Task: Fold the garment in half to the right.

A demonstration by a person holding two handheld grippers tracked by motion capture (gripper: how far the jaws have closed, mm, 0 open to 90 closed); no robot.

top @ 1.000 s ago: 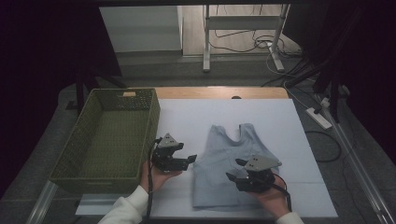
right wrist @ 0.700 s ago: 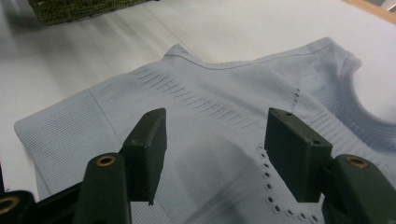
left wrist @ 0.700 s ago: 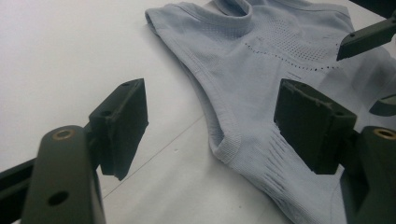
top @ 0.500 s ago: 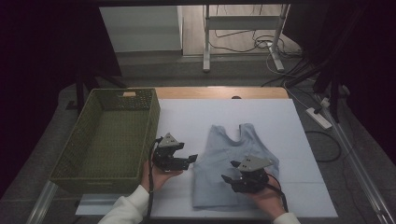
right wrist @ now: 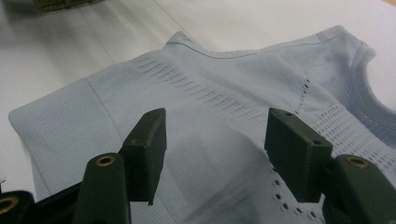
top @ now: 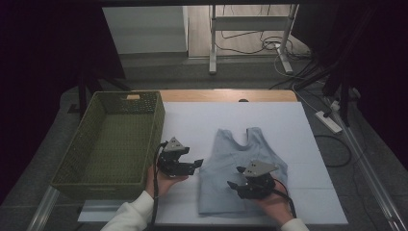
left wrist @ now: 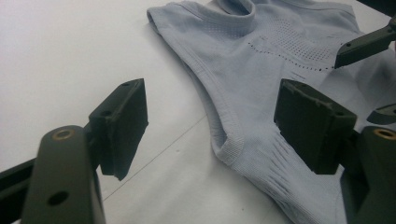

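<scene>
A light blue sleeveless top (top: pixel 245 149) lies flat on the white table sheet, neck hole toward the far side. My left gripper (top: pixel 195 166) rests in a hand just left of the top, jaws open and pointing right at its side edge. In the left gripper view the open jaws (left wrist: pixel 215 116) frame the top's (left wrist: pixel 261 51) armhole edge without touching it. My right gripper (top: pixel 235 177) sits over the top's lower right part with its jaws pointing left. They stand open (right wrist: pixel 222 149) just above the fabric (right wrist: pixel 224 93), nothing pinched.
A green woven basket (top: pixel 156 120) stands at the table's left, right beside the left hand. Bare white sheet (top: pixel 202 120) lies beyond the top. Cables and a power strip (top: pixel 328 121) lie on the floor past the right edge.
The right gripper has shifted slightly left and nearer over the top. The left gripper has kept still.
</scene>
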